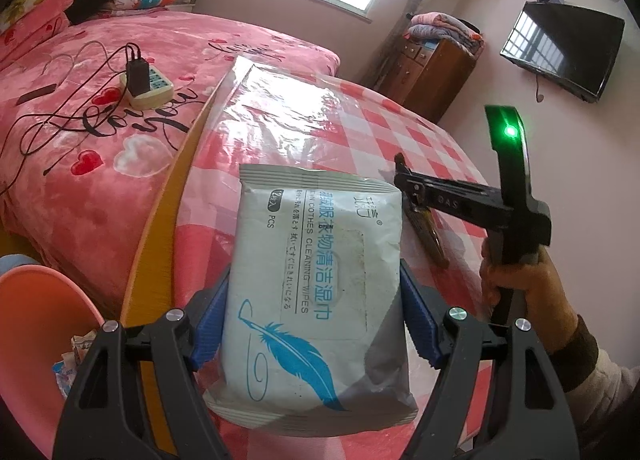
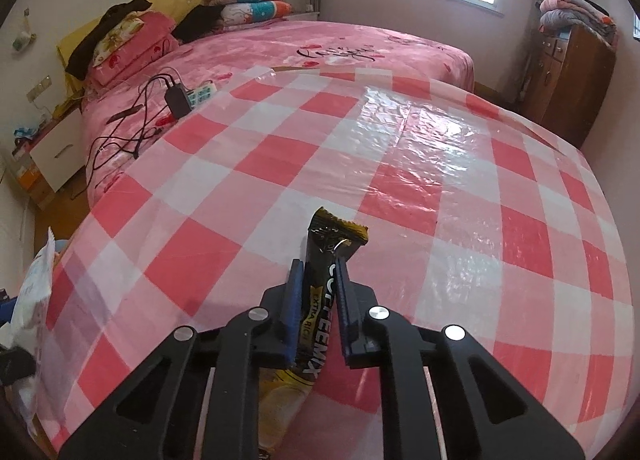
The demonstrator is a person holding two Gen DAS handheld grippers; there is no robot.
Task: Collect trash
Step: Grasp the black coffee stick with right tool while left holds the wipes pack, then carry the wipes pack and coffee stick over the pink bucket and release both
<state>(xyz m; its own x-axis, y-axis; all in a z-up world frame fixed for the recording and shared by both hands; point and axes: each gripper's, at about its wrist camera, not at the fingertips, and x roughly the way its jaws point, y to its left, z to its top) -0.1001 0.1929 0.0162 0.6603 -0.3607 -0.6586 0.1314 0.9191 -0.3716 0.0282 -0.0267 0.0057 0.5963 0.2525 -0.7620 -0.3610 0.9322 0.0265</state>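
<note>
A white packet of cleaning wipes (image 1: 316, 244) with a blue feather print is held above the pink checked table (image 1: 360, 115), near its left edge. My left gripper (image 1: 313, 272) is shut on it, a blue pad pressing each long side. In the right wrist view, a black and yellow coffee-mix sachet (image 2: 336, 230) stands between the blue pads of my right gripper (image 2: 318, 262), which is shut on it just over the tablecloth (image 2: 400, 163). The left wrist view shows the right gripper (image 1: 400, 175) from the side, with the sachet (image 1: 430, 238) hanging under it and a hand (image 1: 516, 280) on its handle.
A pink bin (image 1: 36, 320) with paper scraps inside sits low at the left, beside the table. Behind is a bed (image 1: 100, 147) with a power strip (image 1: 148, 87) and cables. A wooden cabinet (image 1: 432, 71) and a wall TV (image 1: 564, 47) stand at the right.
</note>
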